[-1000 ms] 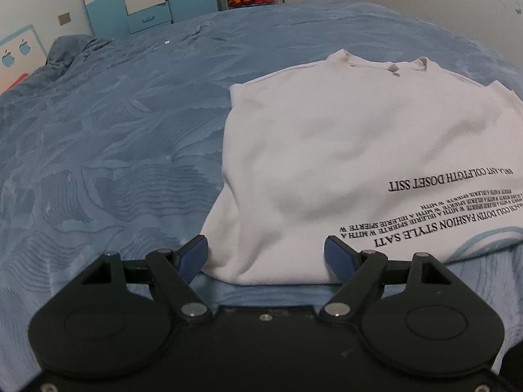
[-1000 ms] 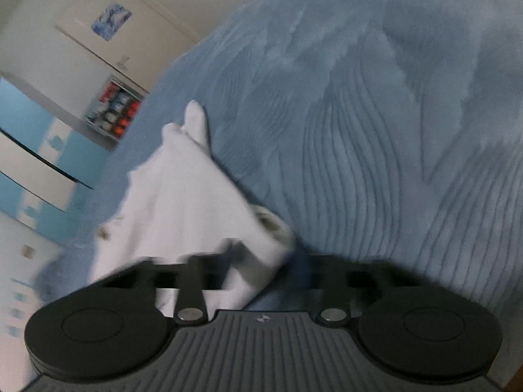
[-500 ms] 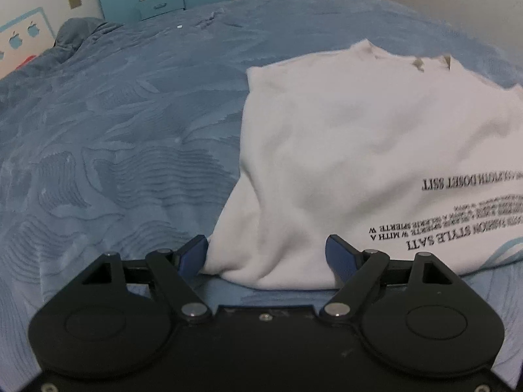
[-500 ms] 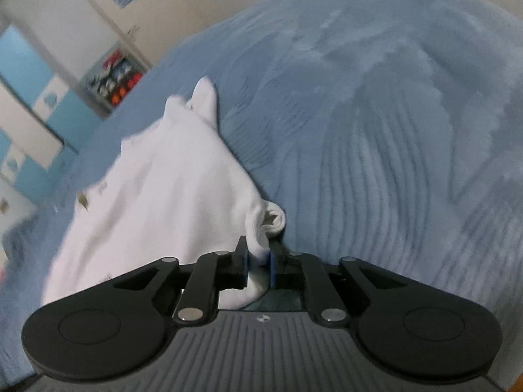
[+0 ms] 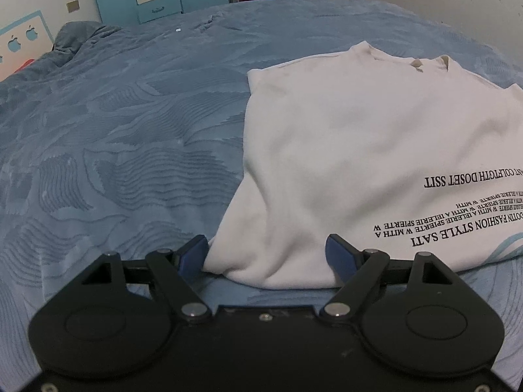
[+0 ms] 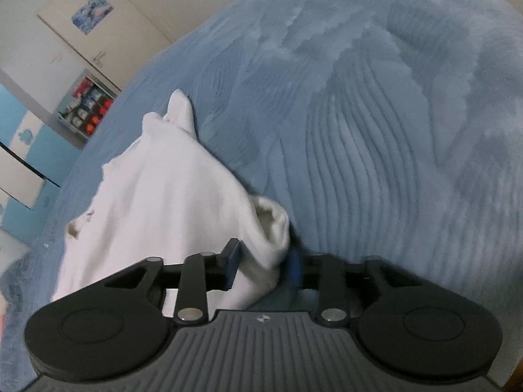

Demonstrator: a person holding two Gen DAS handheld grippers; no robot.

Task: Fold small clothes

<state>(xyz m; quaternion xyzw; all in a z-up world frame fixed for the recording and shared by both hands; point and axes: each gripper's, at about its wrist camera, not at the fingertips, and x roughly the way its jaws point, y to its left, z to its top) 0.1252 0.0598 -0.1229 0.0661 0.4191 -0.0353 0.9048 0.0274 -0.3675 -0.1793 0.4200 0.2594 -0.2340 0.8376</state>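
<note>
- On the bed (image 5: pixel 137 137), a white shirt (image 5: pixel 359 150) lies printed side up on the blue cover, collar at the far end and hem nearest the left gripper (image 5: pixel 267 251).
- The left gripper's jaws are spread wide, one on each side of the near hem corner, with the cloth lying loose between them; nothing is pinched.
- The right gripper (image 6: pixel 263 266) has its jaws partly apart around a bunched fold of the shirt (image 6: pixel 157 209), seemingly the right edge or sleeve; the frame is blurred, so whether the pads press the cloth cannot be told.
- The left edge looks tucked under into a straight line, which suggests one side fold is done.
- Judged from this, the right side fold is under way, and the lengthwise fold from hem to collar is yet to come.
</note>
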